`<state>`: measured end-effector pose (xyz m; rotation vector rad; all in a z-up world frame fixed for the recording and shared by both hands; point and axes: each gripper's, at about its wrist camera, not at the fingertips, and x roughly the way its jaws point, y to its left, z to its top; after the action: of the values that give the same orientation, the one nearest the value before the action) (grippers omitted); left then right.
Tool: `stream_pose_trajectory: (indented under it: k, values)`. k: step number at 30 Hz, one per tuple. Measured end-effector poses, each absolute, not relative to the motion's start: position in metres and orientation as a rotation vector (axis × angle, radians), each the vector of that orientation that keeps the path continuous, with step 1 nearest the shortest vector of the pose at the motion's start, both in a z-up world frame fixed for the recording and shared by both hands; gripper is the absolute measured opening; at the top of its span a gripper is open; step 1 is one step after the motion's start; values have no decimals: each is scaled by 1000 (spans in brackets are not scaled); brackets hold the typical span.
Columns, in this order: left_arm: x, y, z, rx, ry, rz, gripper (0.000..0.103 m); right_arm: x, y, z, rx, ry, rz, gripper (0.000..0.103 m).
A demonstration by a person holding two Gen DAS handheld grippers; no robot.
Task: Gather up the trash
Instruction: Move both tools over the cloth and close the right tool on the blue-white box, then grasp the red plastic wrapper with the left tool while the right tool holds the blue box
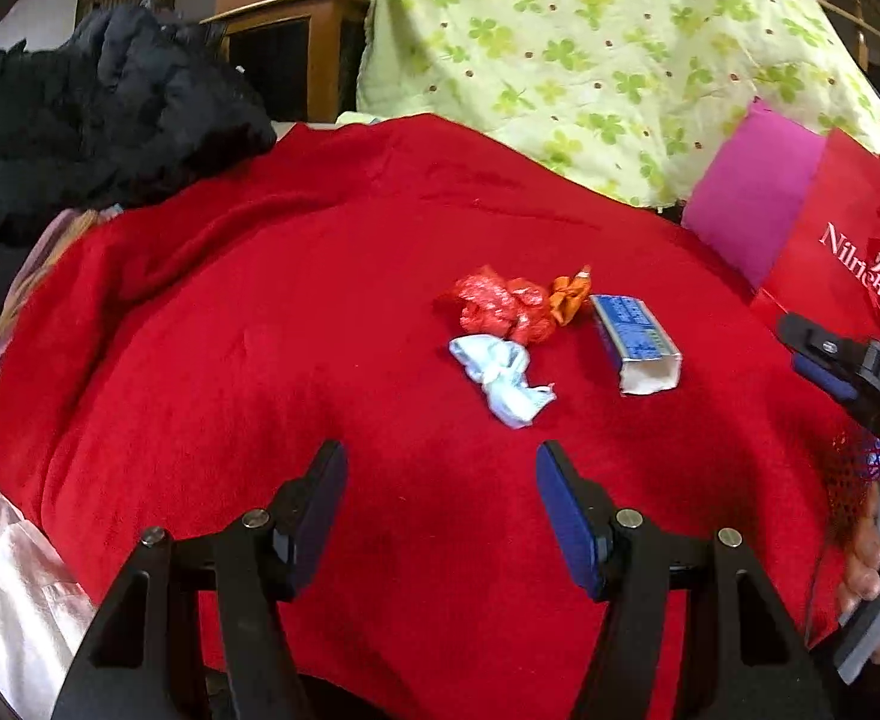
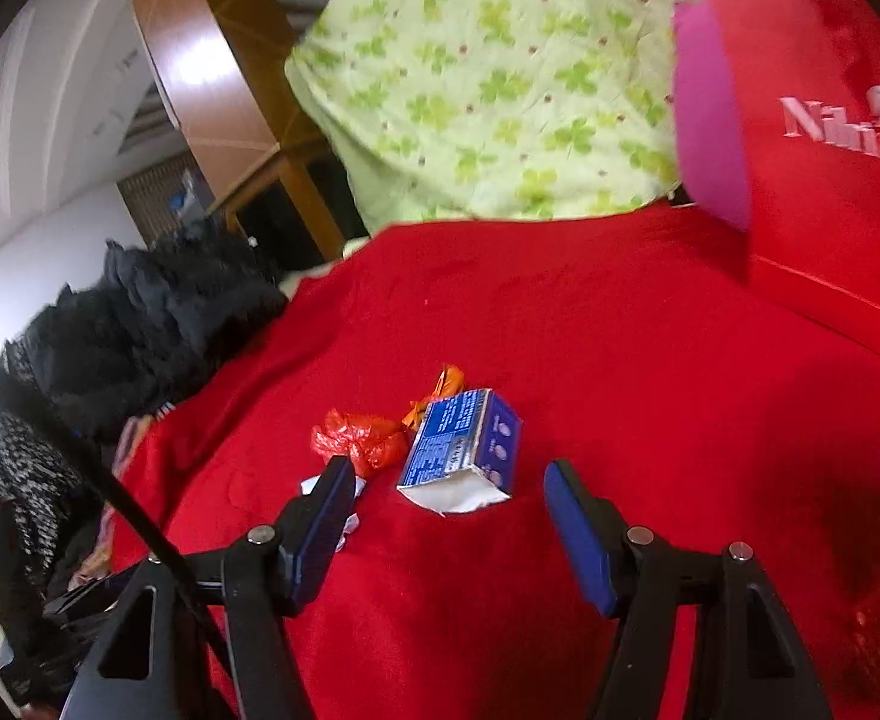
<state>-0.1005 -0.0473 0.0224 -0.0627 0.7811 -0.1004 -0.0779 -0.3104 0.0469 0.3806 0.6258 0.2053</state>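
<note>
Four bits of trash lie together on a red blanket (image 1: 260, 300): a crumpled red wrapper (image 1: 499, 306), an orange wrapper (image 1: 568, 294), a pale blue crumpled piece (image 1: 502, 378) and a small blue-and-white carton (image 1: 637, 342) with a torn end. My left gripper (image 1: 440, 468) hovers open just short of the pale blue piece, nothing between its fingers. In the right wrist view the carton (image 2: 463, 450) lies just beyond my open right gripper (image 2: 448, 486), with the red wrapper (image 2: 362, 438) and orange wrapper (image 2: 445, 384) beside and behind it. The right gripper's tip shows at the left view's right edge (image 1: 823, 354).
A red paper bag (image 1: 841, 252) with white lettering and a pink inner side (image 1: 751, 198) stands at the right on the blanket (image 2: 619, 330). A black garment pile (image 1: 98, 108) sits at the back left. A green clover-print cloth (image 1: 589, 48) hangs behind. A hand (image 1: 865, 552) is at the right edge.
</note>
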Motion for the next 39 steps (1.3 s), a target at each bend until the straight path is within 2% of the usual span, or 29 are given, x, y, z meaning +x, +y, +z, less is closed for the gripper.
stream_pose_trajectory:
  k: [3,8,19,22,26,29,39]
  values:
    - [-95,-37,18,-77,790,-87,66,-49,-294,36,360,678,234,70]
    - [-85,-20,10,-92,801,-58,66,-12,-270,18,291,736,242,78]
    - [-20,-33,12,-11,821,-130,66,36,-243,-17,118,841,151,79]
    - [2,-44,11,0,840,-179,66,42,-252,-27,140,885,136,76]
    - [33,-60,8,20,864,-232,66,40,-263,-23,156,877,140,65]
    - [55,-76,5,25,893,-280,71,40,-274,-23,183,893,154,62]
    - [106,-122,-27,64,1043,-340,75,25,-308,-8,212,853,137,61]
